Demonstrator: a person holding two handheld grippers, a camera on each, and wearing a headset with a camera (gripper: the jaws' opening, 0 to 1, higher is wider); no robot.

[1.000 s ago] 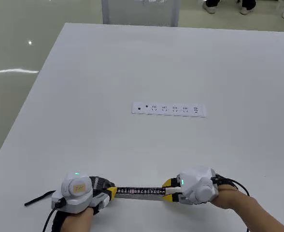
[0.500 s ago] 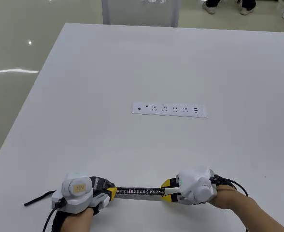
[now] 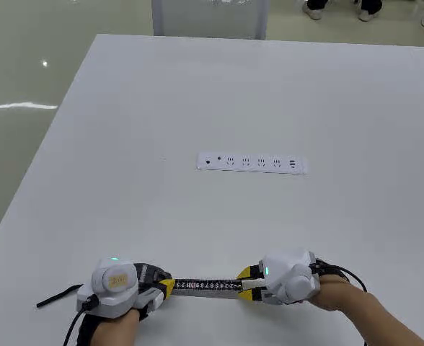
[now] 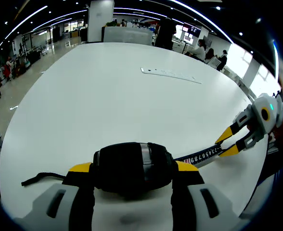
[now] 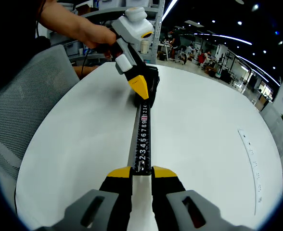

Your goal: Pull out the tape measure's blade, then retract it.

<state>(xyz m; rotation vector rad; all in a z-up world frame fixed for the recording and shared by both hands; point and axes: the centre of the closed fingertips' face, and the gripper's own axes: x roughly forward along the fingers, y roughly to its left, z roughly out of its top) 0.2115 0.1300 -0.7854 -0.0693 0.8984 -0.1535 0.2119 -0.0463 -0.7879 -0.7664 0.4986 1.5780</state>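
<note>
The black tape measure lies near the table's front edge with my left gripper shut on its case, yellow tips on either side. Its blade runs out to the right, numbers up, low over the table. My right gripper is shut on the blade's end. In the right gripper view the blade leads straight away to the case in the left gripper. The right gripper appears in the left gripper view holding the blade.
A white power strip lies flat at the middle of the white table. The tape measure's black wrist strap trails left of the case. A grey mesh chair back stands off the table's near side.
My right gripper has slid a little to the left toward the case, so the exposed blade is slightly shorter. The left gripper and case have stayed put.
</note>
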